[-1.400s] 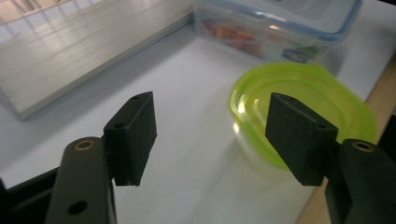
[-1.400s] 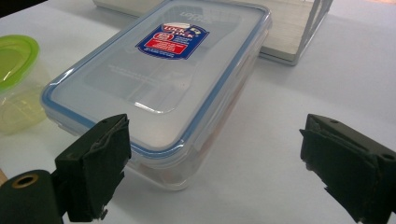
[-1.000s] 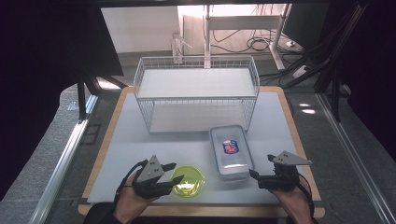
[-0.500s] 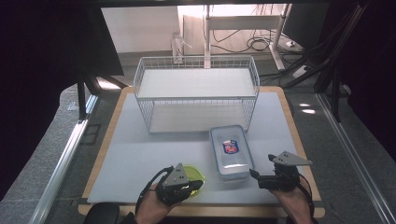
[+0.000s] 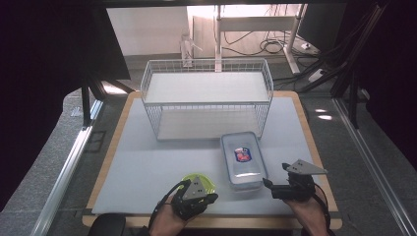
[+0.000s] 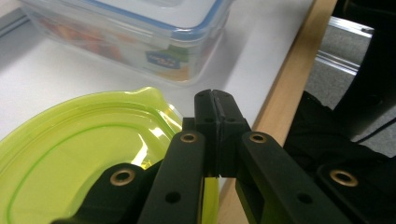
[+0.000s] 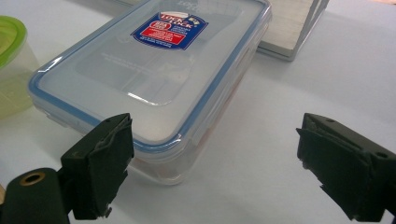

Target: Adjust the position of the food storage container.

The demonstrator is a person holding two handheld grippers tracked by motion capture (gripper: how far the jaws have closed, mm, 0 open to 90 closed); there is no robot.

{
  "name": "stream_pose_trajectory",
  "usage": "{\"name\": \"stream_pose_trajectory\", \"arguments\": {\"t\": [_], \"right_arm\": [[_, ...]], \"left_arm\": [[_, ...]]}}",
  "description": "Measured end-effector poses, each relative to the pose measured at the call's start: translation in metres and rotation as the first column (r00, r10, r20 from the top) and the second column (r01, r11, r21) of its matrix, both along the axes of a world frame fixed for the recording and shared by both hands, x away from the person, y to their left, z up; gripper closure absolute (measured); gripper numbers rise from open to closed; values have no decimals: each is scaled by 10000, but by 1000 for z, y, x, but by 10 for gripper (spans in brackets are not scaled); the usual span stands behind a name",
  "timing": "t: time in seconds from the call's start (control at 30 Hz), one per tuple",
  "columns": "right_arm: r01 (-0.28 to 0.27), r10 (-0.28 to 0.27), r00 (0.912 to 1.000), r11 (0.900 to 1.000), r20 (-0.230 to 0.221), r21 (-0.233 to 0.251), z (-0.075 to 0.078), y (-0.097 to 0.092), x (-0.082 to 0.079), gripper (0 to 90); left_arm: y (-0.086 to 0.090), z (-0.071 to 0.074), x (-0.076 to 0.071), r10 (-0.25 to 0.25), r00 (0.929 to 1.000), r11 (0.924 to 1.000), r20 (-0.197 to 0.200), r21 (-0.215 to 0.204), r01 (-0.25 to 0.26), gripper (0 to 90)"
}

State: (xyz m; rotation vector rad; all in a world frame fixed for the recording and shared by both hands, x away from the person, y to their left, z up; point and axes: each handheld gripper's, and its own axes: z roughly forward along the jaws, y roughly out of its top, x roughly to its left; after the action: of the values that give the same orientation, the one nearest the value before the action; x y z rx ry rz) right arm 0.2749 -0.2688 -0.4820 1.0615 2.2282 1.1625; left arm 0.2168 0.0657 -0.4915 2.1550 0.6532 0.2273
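- Left gripper (image 5: 195, 192) moved right since the earlier frame, jaws just closing, now clamped on green lid (image 6: 70, 144) rim.
- Right gripper (image 7: 210, 154) gapes near box (image 7: 154, 70).
- Grasp step; next I lift lid.

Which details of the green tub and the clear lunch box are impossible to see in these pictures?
- Green tub: in the high view, the left hand-held gripper covers its near side.
- Tub rim: in the left gripper view, the shut jaws hide whether they pinch it.
- Clear lunch box: contents blurred behind the frosted lid in the right gripper view; the label is too small to read in the high view.
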Motion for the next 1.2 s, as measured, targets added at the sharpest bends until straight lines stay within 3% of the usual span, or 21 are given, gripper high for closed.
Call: {"name": "stream_pose_trajectory", "arguments": {"t": [0.33, 0.73, 1.2], "right_arm": [[-36, 35, 10000, 10000, 91, 39, 1, 0, -1, 115], [-29, 29, 9999, 10000, 112, 25, 1, -1, -1, 123], [-20, 20, 10000, 10000, 16, 38, 1, -1, 0, 132]], "left_arm": [[15, 0, 10, 518, 9987, 9986, 9, 132, -518, 900], [46, 1, 24, 1197, 9928, 9922, 22, 357, -1197, 900], [92, 1, 39, 2301, 9731, 9706, 87, 700, -2301, 900]]}}
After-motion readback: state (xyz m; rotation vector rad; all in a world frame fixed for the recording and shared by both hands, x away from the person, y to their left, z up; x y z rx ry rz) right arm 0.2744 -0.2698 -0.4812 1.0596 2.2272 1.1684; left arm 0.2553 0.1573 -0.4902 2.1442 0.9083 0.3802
